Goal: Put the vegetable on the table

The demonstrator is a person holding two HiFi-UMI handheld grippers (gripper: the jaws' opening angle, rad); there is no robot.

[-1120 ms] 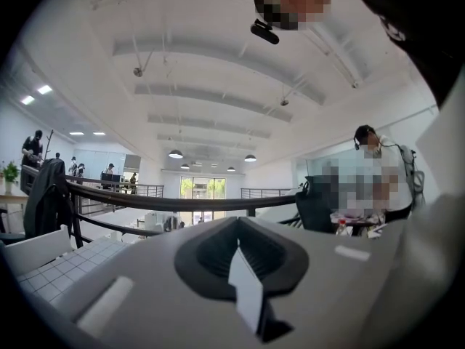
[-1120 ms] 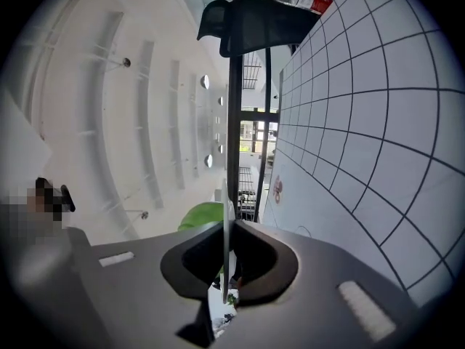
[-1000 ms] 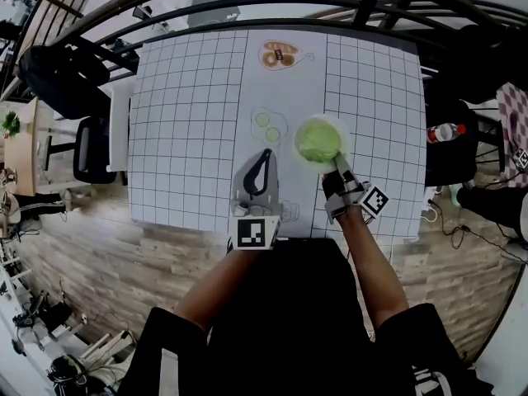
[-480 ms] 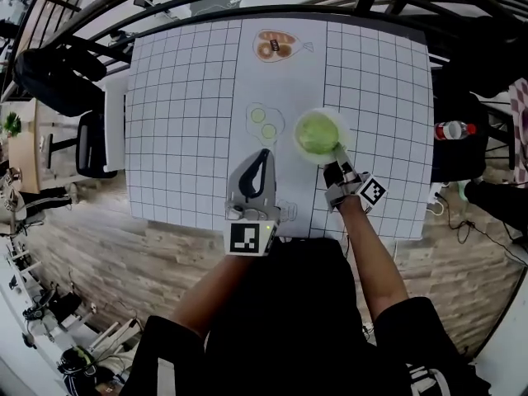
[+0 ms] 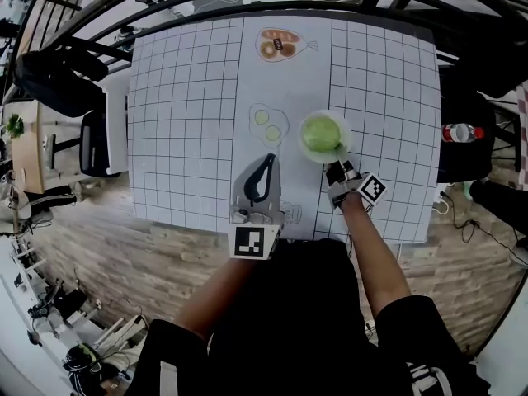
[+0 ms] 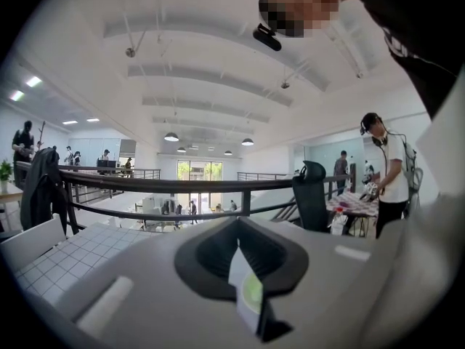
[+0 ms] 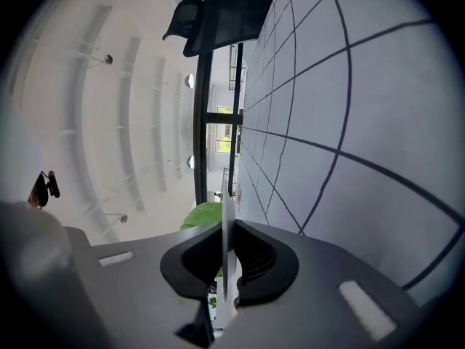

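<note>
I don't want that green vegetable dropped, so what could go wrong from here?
The right gripper pinches only the thin white rim around the green vegetable, so it may sag or slip from the fingers. The green slices lie close beside it; a sideways shift could knock them. The left gripper is shut on a white slip, so it cannot steady anything.

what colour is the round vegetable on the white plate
The round vegetable is light green; the head view shows it best.
</note>
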